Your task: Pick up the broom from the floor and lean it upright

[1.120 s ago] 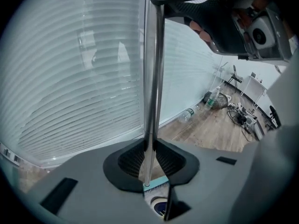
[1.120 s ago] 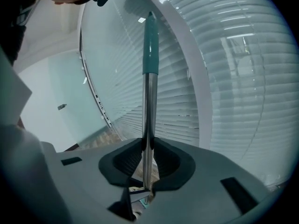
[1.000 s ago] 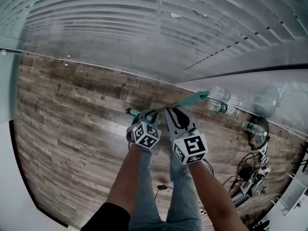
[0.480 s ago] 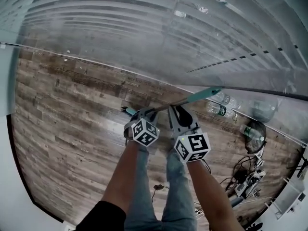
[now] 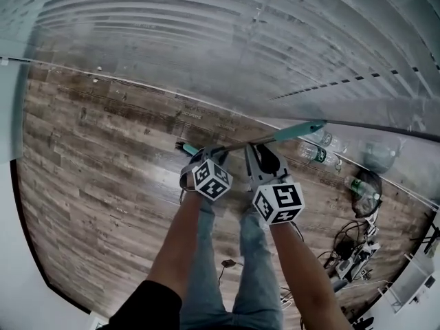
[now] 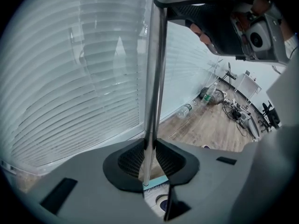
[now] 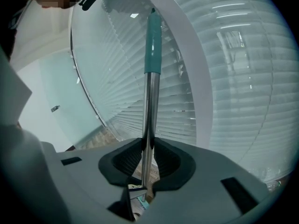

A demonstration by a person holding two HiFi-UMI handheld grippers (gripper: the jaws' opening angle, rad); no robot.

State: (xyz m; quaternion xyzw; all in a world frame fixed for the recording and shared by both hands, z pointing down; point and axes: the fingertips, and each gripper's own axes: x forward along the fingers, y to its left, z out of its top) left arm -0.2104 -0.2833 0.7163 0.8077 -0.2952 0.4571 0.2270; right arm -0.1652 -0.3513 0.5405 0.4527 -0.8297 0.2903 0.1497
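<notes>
We've got left gripper (image 5: 200, 156) & right gripper (image 5: 257, 150) fingers pinching the broom (image 5: 300, 130) shaft, held off the floor (image 5: 103, 157), slanted, near the blinds (image 5: 172, 33). Lift step in hand; next we'd tip teal end up, lean it there.

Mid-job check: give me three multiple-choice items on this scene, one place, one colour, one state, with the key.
1. Where do the plastic bottles lie?
A) on the floor beside the window
B) on a shelf
C) in a bin

2. What colour is the grip at the end of the broom pole?
A) red
B) teal
C) yellow

3. The left gripper is:
A) open, empty
B) shut on a bottle
C) shut on the broom pole

Key:
1 A: the head view shows them there.
2 B: a teal sleeve sits above the bare metal.
3 C: its jaws clamp the pole.
</notes>
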